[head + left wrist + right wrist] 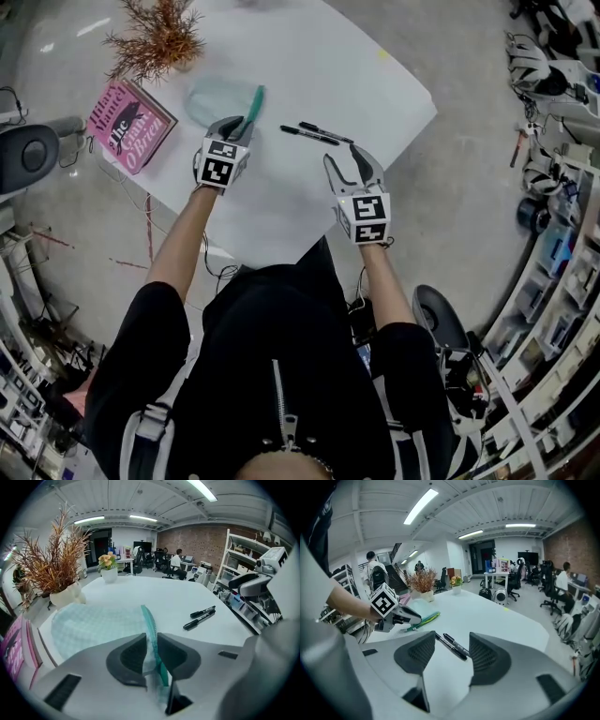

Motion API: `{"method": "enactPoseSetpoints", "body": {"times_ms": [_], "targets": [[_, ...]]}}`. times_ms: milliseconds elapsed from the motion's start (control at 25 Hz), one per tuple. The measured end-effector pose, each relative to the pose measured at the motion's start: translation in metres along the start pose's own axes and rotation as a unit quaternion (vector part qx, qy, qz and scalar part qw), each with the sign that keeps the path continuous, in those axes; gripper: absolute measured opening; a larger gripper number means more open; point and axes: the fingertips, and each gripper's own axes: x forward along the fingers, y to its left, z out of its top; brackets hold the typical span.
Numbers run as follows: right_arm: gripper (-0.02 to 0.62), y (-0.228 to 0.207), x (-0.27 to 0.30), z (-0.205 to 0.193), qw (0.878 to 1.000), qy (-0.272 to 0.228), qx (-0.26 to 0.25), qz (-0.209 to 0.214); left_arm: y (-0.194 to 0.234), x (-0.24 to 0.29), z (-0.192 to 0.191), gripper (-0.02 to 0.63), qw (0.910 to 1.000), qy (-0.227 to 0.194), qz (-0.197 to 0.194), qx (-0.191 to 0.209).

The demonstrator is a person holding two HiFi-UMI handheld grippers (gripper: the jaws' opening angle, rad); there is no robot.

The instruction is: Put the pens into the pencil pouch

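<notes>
1. My left gripper (151, 639): fingers clamped on the teal zip edge of the pencil pouch (93, 625).
2. My right gripper (345, 161): fingers apart, aimed at the pens.
3. Two black pens (450, 645): side by side on the white worktop (309, 66), right of the pouch.
4. Pink book (129, 125), dried plant (159, 37): left of the pouch.

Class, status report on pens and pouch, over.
Left claw shut on pouch zip edge. Right claw open, just short of both pens. Nothing between them.
</notes>
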Motion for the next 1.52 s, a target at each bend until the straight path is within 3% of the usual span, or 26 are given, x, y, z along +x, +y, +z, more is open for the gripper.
{"method": "enactPoseSetpoints", "body": {"times_ms": [320, 600, 1000, 1520], "targets": [[0.225, 0.001, 0.011, -0.007, 0.999, 0.025, -0.019, 0.020, 0.003, -0.009, 0.004, 0.034, 0.9999, -0.014, 0.003, -0.007], [0.222, 0.004, 0.018, -0.013, 0.998, 0.041, -0.026, 0.032, 0.006, -0.017, 0.007, 0.028, 0.9997, -0.023, 0.003, -0.008], [0.215, 0.000, 0.020, -0.015, 0.997, 0.049, -0.044, 0.039, 0.007, -0.040, 0.033, 0.023, 0.9964, -0.079, 0.008, -0.030], [0.185, -0.002, 0.053, -0.052, 0.980, 0.129, -0.126, 0.081, 0.005, -0.055, 0.035, 0.022, 0.9956, -0.088, -0.007, -0.032]]}}
